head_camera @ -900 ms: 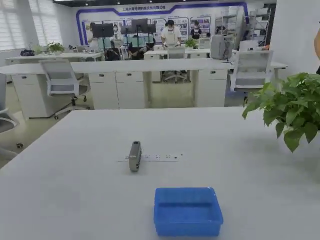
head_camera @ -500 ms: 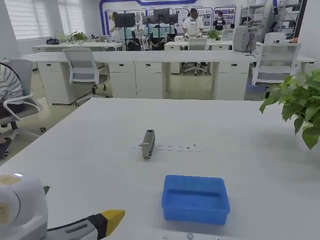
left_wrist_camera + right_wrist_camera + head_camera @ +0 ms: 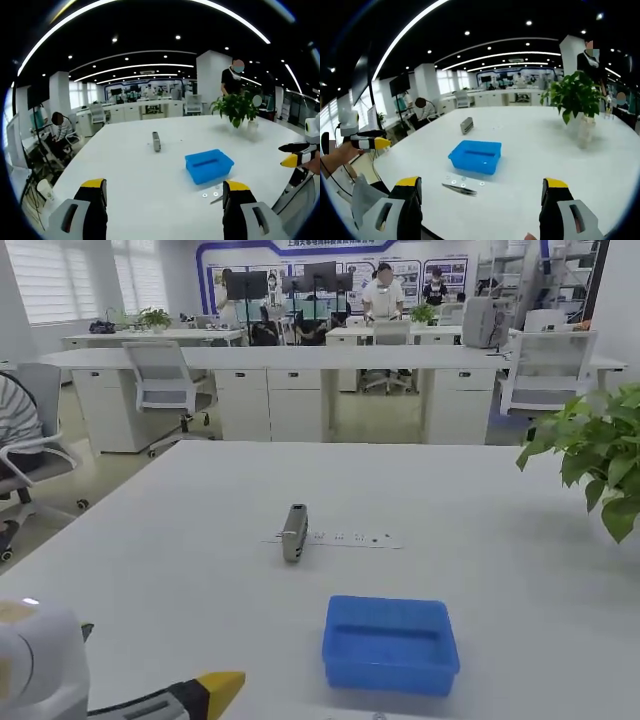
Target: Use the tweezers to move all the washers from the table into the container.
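1. Risk: thin tweezers point(image 3: 460, 188) lay flat on the worktop point(image 3: 530, 150) just beside the washers point(image 3: 462, 179), near the container point(image 3: 475, 156); we judged a careless grab could scatter washers.
2. Left tool point(image 3: 164, 186) and right tool point(image 3: 480, 183) stood spread, empty.
3. Since earlier, the left tool had entered the head view; the worktop's things lay unmoved.

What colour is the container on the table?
Plain blue, with no pattern. The container shows best in the head view.
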`<move>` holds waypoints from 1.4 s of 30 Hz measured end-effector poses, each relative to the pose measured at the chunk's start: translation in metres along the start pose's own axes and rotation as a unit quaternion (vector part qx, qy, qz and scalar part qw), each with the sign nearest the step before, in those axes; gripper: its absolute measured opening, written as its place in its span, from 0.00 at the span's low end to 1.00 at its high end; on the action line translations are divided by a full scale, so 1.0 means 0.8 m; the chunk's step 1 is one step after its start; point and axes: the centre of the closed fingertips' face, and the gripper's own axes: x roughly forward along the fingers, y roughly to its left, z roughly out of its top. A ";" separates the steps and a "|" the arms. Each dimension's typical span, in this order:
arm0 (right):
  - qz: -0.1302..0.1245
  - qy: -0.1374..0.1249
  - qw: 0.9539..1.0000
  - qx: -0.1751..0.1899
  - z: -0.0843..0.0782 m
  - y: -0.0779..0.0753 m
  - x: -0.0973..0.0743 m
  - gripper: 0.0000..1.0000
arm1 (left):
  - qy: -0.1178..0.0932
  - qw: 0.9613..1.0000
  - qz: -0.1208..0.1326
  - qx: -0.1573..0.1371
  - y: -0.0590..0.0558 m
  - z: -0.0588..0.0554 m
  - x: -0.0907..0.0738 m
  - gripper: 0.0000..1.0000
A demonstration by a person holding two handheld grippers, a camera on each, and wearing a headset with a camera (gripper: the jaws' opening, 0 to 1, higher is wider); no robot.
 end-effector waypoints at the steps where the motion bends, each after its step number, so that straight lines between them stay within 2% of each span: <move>1: 0.000 0.001 1.000 0.000 0.000 0.000 0.000 0.99 | 0.000 1.000 0.000 0.001 0.001 0.000 0.000 0.99; 6: 0.004 0.005 1.000 -0.003 -0.001 0.004 0.002 0.99 | 0.001 1.000 0.001 -0.002 0.004 -0.002 0.001 0.99; 12: 0.004 0.008 1.000 -0.012 0.000 0.006 0.004 0.99 | 0.003 1.000 -0.003 -0.005 0.001 -0.006 0.002 0.99; 19: -0.002 0.012 1.000 -0.011 -0.001 0.001 0.007 0.99 | -0.008 1.000 -0.030 -0.007 -0.015 -0.010 0.003 0.99; 23: -0.003 0.013 1.000 -0.011 0.002 -0.001 0.009 0.99 | -0.017 0.998 -0.055 -0.006 -0.032 -0.012 0.006 0.92; 25: -0.004 0.015 1.000 -0.013 0.001 -0.001 0.010 0.99 | -0.020 0.997 -0.073 -0.003 -0.043 -0.014 0.009 0.91; 28: -0.005 0.023 1.000 -0.014 -0.005 -0.002 0.014 0.99 | -0.007 0.995 -0.098 0.018 -0.057 -0.021 0.015 0.87; 31: -0.007 0.027 0.999 -0.014 -0.006 -0.004 0.016 0.97 | 0.006 0.993 -0.112 0.040 -0.064 -0.027 0.022 0.86; 34: -0.010 0.030 0.999 -0.015 -0.006 -0.007 0.019 0.97 | 0.015 0.988 -0.145 0.050 -0.078 -0.032 0.028 0.82; 37: -0.015 0.033 0.999 -0.015 -0.006 -0.012 0.022 0.96 | 0.021 0.985 -0.161 0.065 -0.085 -0.036 0.035 0.81; 41: -0.023 0.034 0.999 -0.020 -0.005 -0.017 0.024 0.94 | 0.038 0.977 -0.193 0.082 -0.097 -0.043 0.045 0.75; 42: -0.025 0.035 0.999 -0.021 -0.006 -0.018 0.024 0.94 | 0.039 0.976 -0.196 0.084 -0.099 -0.043 0.047 0.74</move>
